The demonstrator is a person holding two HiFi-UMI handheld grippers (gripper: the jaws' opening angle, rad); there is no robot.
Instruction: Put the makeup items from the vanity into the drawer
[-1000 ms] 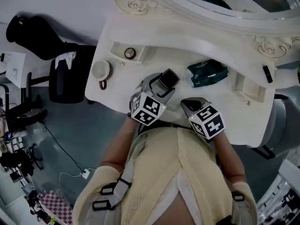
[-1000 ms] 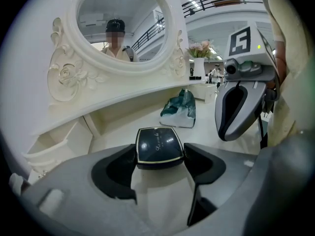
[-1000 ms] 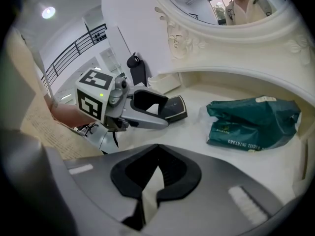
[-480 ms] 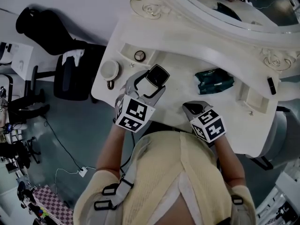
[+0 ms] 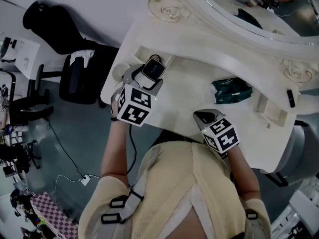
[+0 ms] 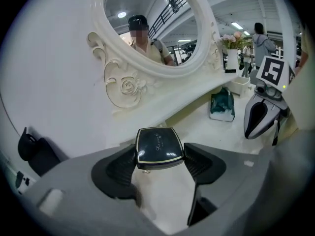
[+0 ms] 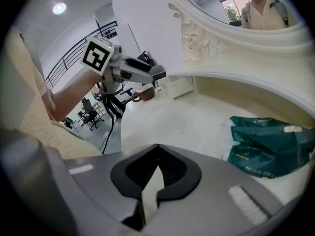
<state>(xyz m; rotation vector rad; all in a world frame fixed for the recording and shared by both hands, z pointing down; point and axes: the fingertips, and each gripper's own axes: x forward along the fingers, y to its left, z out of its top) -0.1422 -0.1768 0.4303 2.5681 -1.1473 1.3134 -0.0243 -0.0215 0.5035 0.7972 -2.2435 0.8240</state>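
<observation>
My left gripper point(image 5: 151, 72) is shut on a black square compact point(image 5: 152, 68) with a gold rim, and holds it in the air over the left end of the white vanity point(image 5: 189, 83). The left gripper view shows both pads pressed against the compact's point(image 6: 158, 146) sides. It hangs by the open left compartment point(image 5: 135, 53), whose inside is mostly hidden behind the gripper. My right gripper point(image 5: 203, 116) rests low near the vanity's front edge, shut with nothing in it point(image 7: 156, 156). A green packet point(image 5: 230, 90) lies on the vanity to its right.
A second open compartment point(image 5: 271, 108) sits at the vanity's right end, with a small black stick point(image 5: 290, 97) beside it. The ornate mirror point(image 5: 259, 9) rises behind. A black office chair point(image 5: 75, 78) stands left of the vanity, and cables run over the floor.
My left gripper has carried the compact from the middle of the vanity leftward and up, to over the left compartment. The right gripper has stayed put.
</observation>
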